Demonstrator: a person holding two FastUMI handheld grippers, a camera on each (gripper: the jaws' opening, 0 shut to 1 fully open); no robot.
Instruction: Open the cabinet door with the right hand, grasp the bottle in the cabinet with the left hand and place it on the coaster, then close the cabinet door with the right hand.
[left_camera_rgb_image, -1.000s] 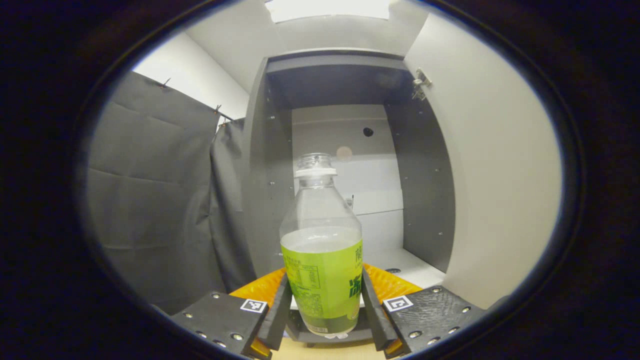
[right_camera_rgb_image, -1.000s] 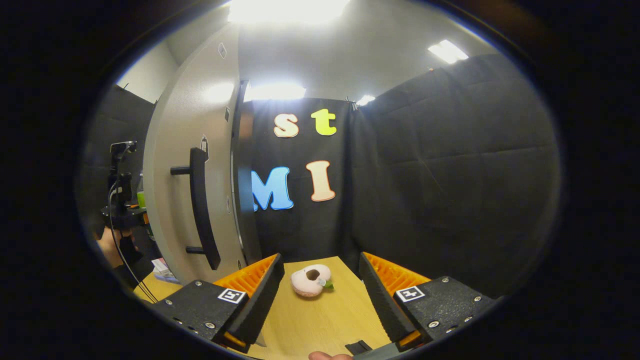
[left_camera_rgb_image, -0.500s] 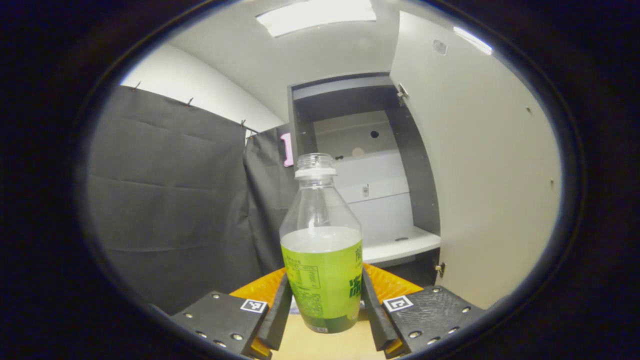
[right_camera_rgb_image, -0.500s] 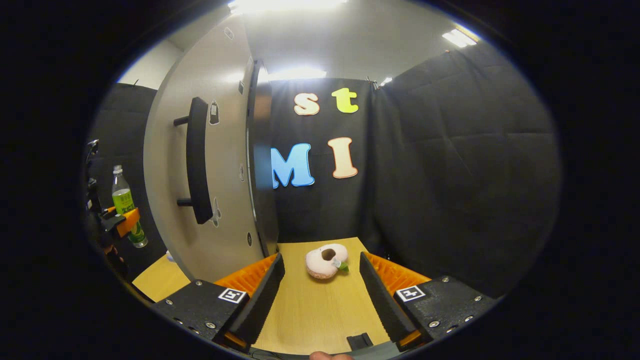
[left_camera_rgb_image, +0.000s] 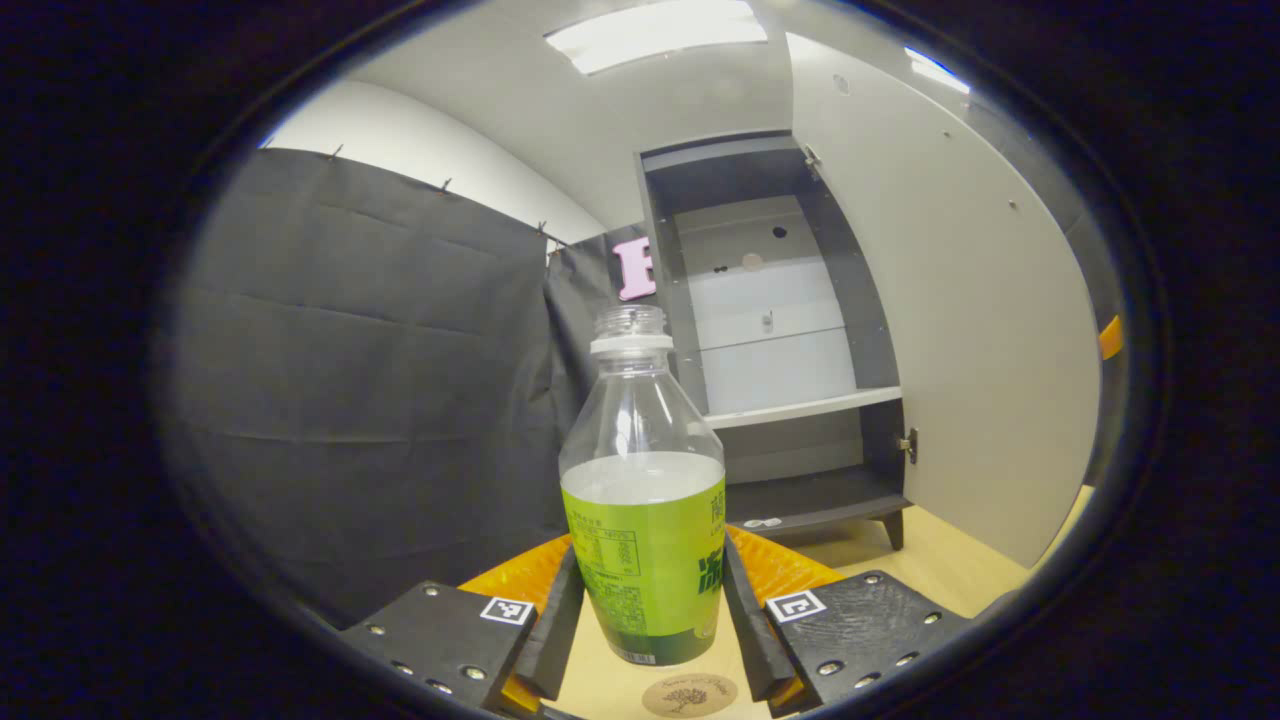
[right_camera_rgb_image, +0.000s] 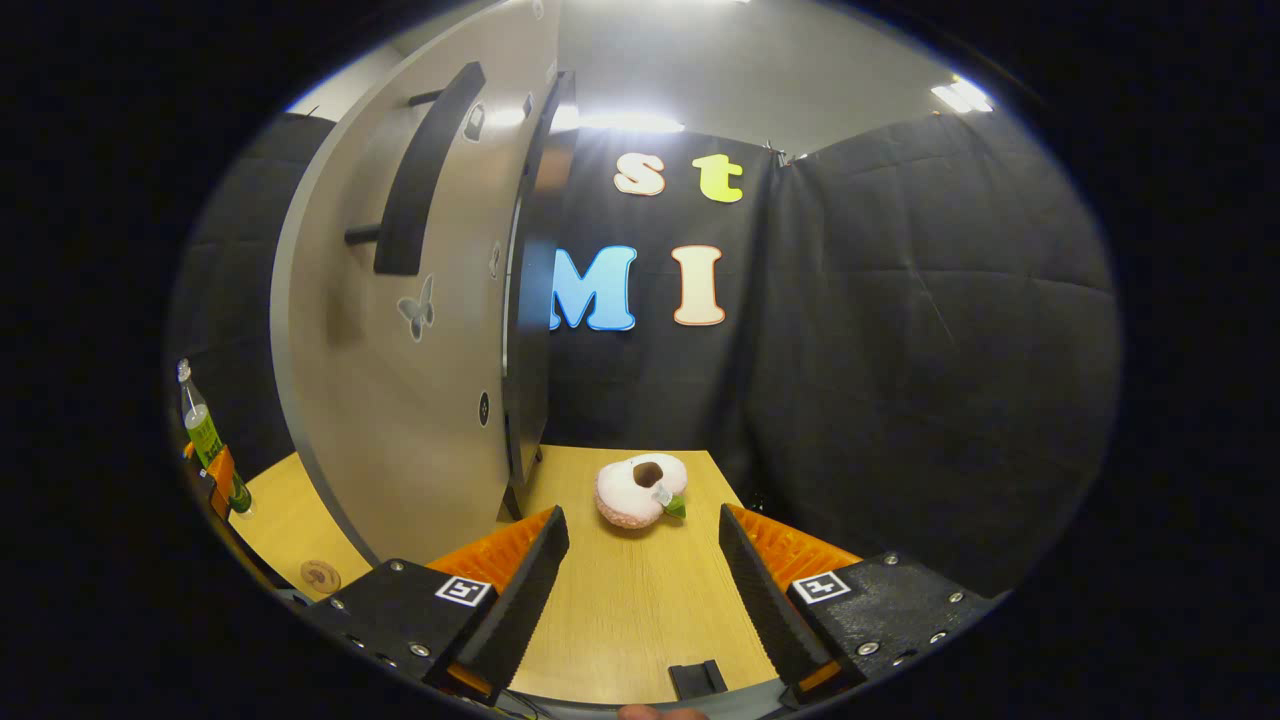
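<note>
Both fingers of the left gripper (left_camera_rgb_image: 648, 620) clamp the bottle (left_camera_rgb_image: 645, 520), upright, above the coaster (left_camera_rgb_image: 689, 694) on the table (left_camera_rgb_image: 950, 560).
Right gripper view: right gripper (right_camera_rgb_image: 634, 590) fingers apart, holding nothing, near the open cabinet door (right_camera_rgb_image: 400, 380); a plush toy (right_camera_rgb_image: 640, 490) lies beside that door.

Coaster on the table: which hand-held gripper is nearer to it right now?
Left. The left hand-held gripper holds the bottle just above and behind the coaster. The right hand-held gripper is open, off to the side beyond the cabinet door.

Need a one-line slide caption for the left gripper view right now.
Left gripper grips a green-labelled bottle above the round coaster, open cabinet behind.
</note>
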